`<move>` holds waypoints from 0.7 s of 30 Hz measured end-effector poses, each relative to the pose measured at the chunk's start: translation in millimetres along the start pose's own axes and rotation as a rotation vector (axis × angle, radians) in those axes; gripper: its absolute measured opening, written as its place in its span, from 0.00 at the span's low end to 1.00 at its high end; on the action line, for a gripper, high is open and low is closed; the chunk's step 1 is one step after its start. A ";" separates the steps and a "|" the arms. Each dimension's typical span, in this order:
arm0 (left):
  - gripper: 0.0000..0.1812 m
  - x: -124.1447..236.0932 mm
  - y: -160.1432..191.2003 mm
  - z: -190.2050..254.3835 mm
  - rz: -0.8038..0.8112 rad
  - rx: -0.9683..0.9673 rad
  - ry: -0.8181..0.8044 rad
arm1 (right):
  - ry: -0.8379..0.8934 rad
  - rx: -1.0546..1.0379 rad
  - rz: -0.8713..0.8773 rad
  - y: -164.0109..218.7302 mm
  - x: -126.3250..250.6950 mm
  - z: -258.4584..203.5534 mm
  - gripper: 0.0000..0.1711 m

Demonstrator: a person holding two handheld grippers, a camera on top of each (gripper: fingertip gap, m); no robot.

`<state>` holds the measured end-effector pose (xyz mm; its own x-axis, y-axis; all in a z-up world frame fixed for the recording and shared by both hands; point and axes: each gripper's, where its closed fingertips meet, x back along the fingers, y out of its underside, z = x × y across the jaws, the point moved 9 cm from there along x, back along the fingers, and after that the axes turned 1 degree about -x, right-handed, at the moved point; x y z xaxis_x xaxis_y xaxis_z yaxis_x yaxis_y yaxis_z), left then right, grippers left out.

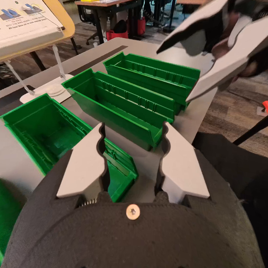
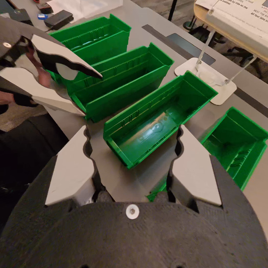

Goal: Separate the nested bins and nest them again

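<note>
Four green bins lie apart in a row on the table (image 2: pixel 145 17), both grippers hovering with jaws spread and empty, so the left gripper (image 1: pixel 132 126) should now pinch a bin (image 1: pixel 120 104) by its short end wall and drop it level into its neighbour (image 1: pixel 153 74).

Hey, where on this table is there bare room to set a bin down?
Bare grey table lies near its front edge, under the right hand-held gripper. Elsewhere four green bins crowd it in a row with narrow gaps, and a white sign stand fills the back.
</note>
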<state>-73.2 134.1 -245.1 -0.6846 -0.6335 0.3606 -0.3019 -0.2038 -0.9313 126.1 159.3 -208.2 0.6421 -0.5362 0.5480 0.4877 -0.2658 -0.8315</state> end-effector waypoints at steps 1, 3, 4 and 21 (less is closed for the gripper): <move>0.42 2.7 -0.2 -0.3 0.019 0.024 0.012 | 0.023 -0.009 0.009 2.7 -2.7 -3.4 0.70; 0.42 6.9 -2.9 0.6 0.078 0.089 0.069 | 0.081 -0.030 0.104 5.8 -3.9 -9.8 0.73; 0.42 8.3 -3.5 1.3 0.089 0.097 0.101 | 0.110 -0.053 0.174 6.6 -2.8 -12.7 0.72; 0.39 68.6 6.4 -10.1 0.261 0.084 0.147 | 0.143 -0.202 -0.076 -40.7 -50.6 21.4 0.82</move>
<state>-128.8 96.8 -225.8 -0.8221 -0.5593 0.1068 -0.0518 -0.1134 -0.9922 86.4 214.4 -200.2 0.5106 -0.6128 0.6031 0.3943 -0.4564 -0.7976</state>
